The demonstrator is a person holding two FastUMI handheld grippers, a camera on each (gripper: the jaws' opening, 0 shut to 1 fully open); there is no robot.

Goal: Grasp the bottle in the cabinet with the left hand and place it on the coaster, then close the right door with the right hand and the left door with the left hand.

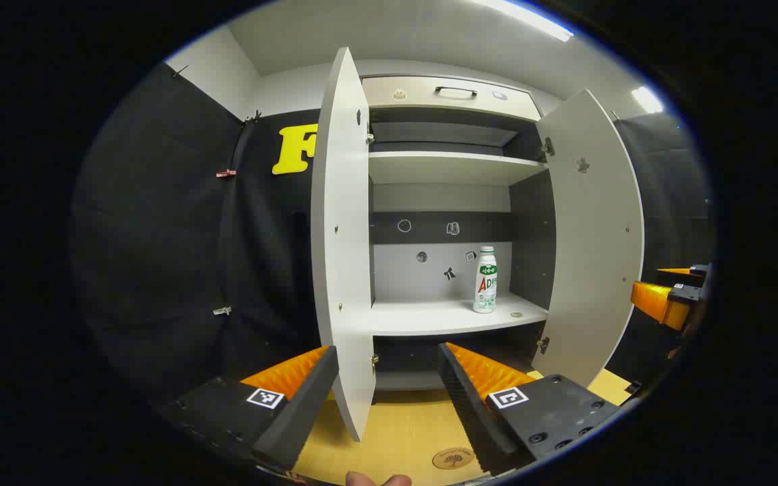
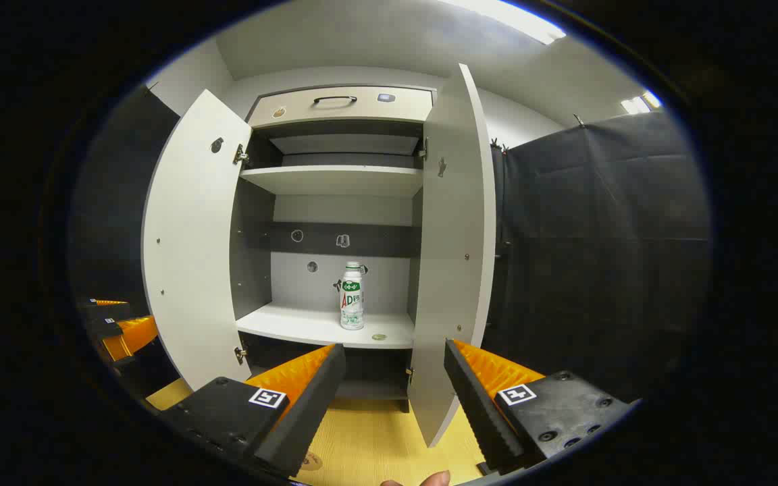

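Left gripper (image 1: 385, 381) spread wide, nothing between its fingers, poised over the yellow tabletop (image 1: 402, 425) in front of the cabinet (image 1: 439, 202). Right gripper (image 2: 392, 385) likewise parted and empty, held before the same cabinet from the other side; seen again at the far right edge of the left gripper view (image 1: 672, 297), where the spread of its fingers cannot be told. Left gripper seen also at the lower left edge of the right gripper view (image 2: 122, 331).

Both doors swung open: left door (image 1: 345, 236) edge-on between the left gripper's fingers in the left gripper view, right door (image 1: 595, 229) angled outward to the right. In the right gripper view, right door (image 2: 456, 250) edge-on just above the right-hand finger, left door (image 2: 190, 236) angled outward to the left.

Bottle (image 1: 485, 280), white with a green band and cap, upright on the lower white shelf (image 1: 429, 316), toward the right side, near the back panel; same bottle (image 2: 352, 295) near the middle of the shelf (image 2: 294, 325) in the right gripper view. Small round disc (image 1: 516, 314) flat on the shelf just right of and in front of the bottle.

Coaster (image 1: 453, 458), round and tan, flat on the tabletop close to the lower edge, beside the right-hand finger, well apart from the bottle. Fingertip of a person (image 1: 379, 480) at the bottom edge. Drawer front with a dark handle (image 1: 455, 90) across the cabinet top.
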